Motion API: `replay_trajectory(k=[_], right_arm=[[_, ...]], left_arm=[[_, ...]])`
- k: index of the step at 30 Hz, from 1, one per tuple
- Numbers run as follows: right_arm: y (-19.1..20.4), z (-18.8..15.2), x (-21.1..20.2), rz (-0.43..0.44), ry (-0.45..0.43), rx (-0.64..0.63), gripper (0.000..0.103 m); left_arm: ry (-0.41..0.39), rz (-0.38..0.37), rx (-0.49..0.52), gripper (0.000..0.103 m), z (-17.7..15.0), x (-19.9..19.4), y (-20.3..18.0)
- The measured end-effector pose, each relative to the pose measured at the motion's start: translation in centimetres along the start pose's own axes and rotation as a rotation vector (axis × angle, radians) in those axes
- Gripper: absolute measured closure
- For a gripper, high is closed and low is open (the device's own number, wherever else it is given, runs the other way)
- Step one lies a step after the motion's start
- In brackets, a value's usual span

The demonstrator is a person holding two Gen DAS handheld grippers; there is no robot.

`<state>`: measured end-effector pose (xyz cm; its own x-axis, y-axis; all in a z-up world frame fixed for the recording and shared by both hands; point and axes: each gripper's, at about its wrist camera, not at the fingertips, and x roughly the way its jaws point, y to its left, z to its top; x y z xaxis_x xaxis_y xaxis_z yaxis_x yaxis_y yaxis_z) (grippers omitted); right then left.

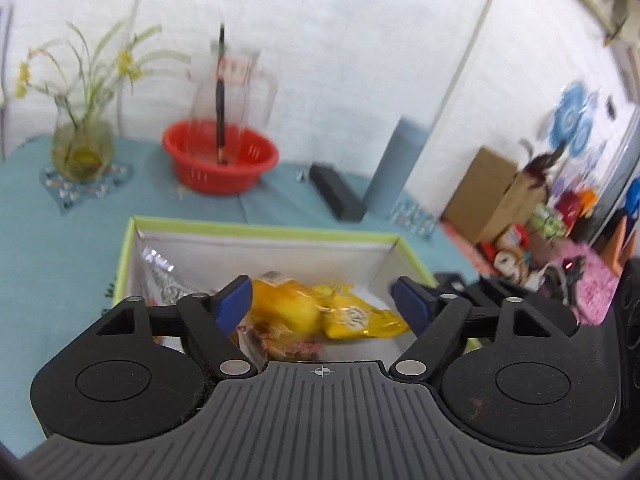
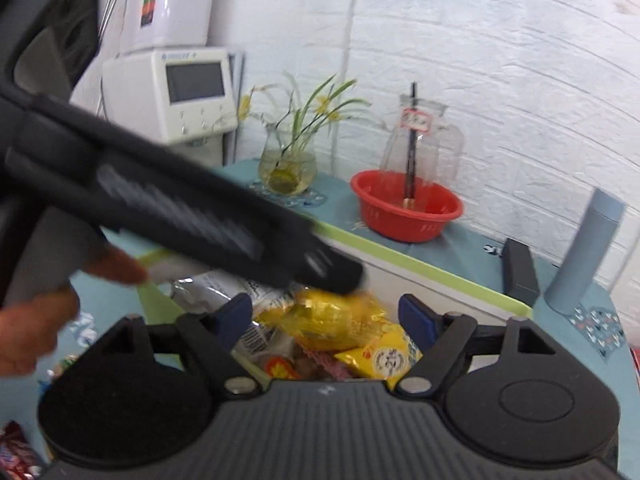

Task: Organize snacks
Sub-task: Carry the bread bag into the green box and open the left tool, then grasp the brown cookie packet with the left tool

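Both the left gripper (image 1: 322,298) and right gripper (image 2: 326,316) are gaping wide, gripping nothing, hanging over the green-rimmed box (image 1: 256,232) at lower centre, where yellow snack packets (image 1: 352,316) are lying.

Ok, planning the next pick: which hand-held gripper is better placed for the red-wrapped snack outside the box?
Probably the left hand-held gripper: it and the right hand-held gripper are open and empty over the box, but the red-wrapped snack lies on its side.
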<state>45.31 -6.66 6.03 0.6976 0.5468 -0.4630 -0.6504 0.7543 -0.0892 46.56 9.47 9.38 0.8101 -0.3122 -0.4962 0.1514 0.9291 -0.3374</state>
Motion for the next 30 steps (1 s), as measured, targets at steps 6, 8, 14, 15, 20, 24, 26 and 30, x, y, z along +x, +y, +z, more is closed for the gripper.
replay_trajectory(k=[6, 8, 14, 15, 20, 24, 26, 30], right_arm=[[2.4, -4.8, -9.0, -0.008, -0.036, 0.081, 0.012], [4.0, -6.7, -11.1, 0.008, -0.026, 0.105, 0.011], [9.8, -11.2, -14.8, 0.069, 0.022, 0.116, 0.011], [10.6, -11.7, -15.0, 0.073, 0.024, 0.114, 0.011], [13.3, -13.2, -15.1, 0.125, 0.028, 0.199, 0.011], [16.6, -12.4, -14.0, 0.303, 0.052, 0.193, 0.011], [18.0, -12.3, -13.5, 0.324, 0.083, 0.184, 0.011], [18.2, -13.1, -11.8, 0.231, 0.160, 0.192, 0.011]], left_arm=[[-0.034, -0.051, 0.027, 0.028, -4.6, -7.0, -2.0], [-0.024, -0.045, 0.022, 0.028, -7.1, -8.8, -2.6], [0.006, 0.036, -0.064, 0.028, -14.2, -13.0, -1.7], [0.007, 0.051, -0.094, 0.028, -15.2, -13.6, -1.1], [0.055, 0.130, -0.188, 0.032, -18.2, -15.4, 2.4], [0.060, 0.139, -0.291, 0.036, -18.7, -16.2, 5.3], [0.077, 0.119, -0.276, 0.036, -18.8, -16.4, 5.7], [0.130, 0.066, -0.221, 0.036, -19.6, -16.1, 5.5]])
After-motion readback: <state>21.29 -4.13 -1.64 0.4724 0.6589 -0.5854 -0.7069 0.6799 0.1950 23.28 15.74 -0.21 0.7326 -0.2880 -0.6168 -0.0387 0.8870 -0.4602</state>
